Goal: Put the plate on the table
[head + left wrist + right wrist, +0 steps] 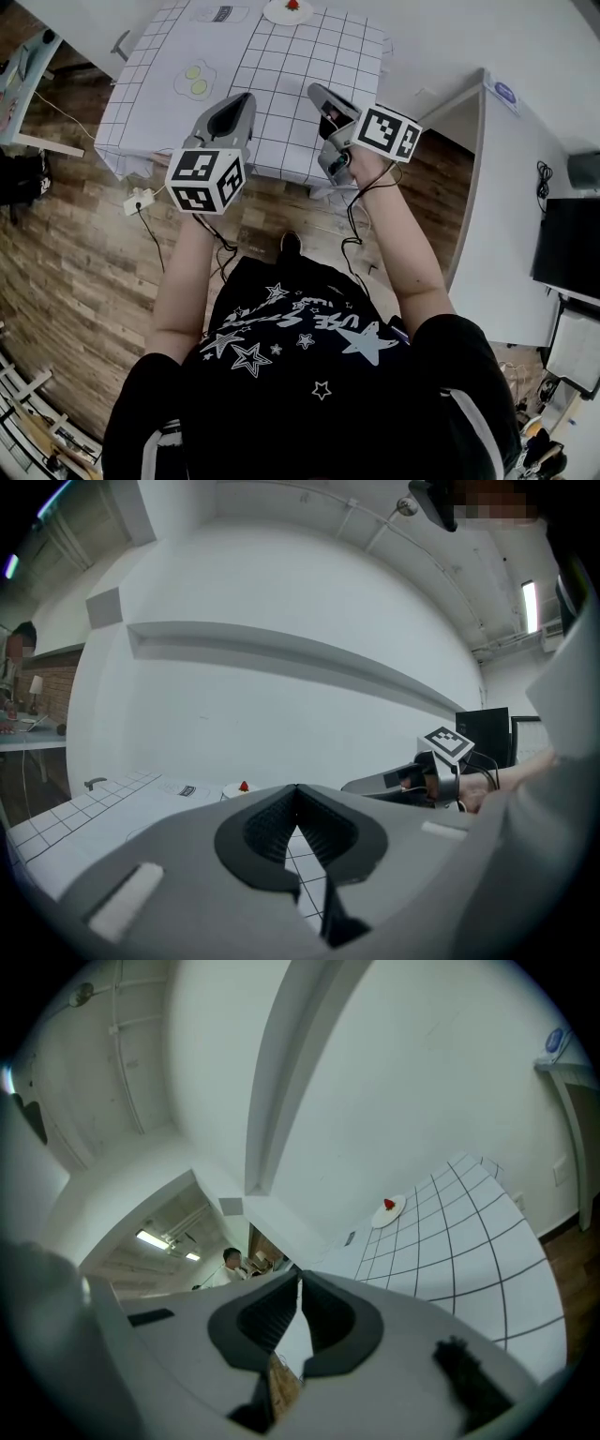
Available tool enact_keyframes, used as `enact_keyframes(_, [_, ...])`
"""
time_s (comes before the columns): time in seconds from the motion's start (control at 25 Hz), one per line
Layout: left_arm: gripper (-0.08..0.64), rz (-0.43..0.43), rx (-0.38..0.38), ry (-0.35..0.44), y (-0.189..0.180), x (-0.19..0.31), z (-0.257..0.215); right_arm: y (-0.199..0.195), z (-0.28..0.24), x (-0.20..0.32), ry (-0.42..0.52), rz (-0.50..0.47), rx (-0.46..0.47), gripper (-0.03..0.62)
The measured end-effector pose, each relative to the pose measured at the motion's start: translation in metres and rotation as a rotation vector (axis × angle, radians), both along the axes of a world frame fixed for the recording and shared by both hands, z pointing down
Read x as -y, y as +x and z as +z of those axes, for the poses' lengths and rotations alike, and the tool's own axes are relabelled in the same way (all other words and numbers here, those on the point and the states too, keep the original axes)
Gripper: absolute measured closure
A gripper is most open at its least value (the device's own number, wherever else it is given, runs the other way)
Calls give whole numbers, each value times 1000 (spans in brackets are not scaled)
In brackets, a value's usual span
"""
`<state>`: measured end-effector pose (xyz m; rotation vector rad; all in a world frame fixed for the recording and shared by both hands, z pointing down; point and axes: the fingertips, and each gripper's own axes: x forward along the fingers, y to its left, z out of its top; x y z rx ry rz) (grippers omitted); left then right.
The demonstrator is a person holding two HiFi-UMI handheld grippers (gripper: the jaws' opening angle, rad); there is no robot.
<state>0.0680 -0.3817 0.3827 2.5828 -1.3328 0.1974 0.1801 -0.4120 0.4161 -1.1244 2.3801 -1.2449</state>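
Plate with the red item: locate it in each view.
Head view: plate at the top edge, near the middle.
Left gripper view: plate low, left of centre.
Right gripper view: plate right of centre.
Shared landmark: the grid cloth under it.

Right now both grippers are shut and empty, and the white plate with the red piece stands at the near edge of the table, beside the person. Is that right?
Not quite. The plate stands at the far edge of the table, away from the person, as the head view shows. The left gripper and the right gripper are indeed shut and empty.
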Motion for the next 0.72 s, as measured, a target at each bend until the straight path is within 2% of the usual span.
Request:
enact_keyframes(0.16, [551, -14, -19, 6, -16, -37, -4, -14, -2, -32, 9, -13, -33, 569])
enact_keyframes(0.36, [551, -35, -21, -17, -43, -56, -10, -36, -3, -51, -21, -33, -35, 571])
enact_keyframes(0.72, [551, -71, -34, 0, -96, -143, -20, -86, -17, -135, 13, -61, -48, 571])
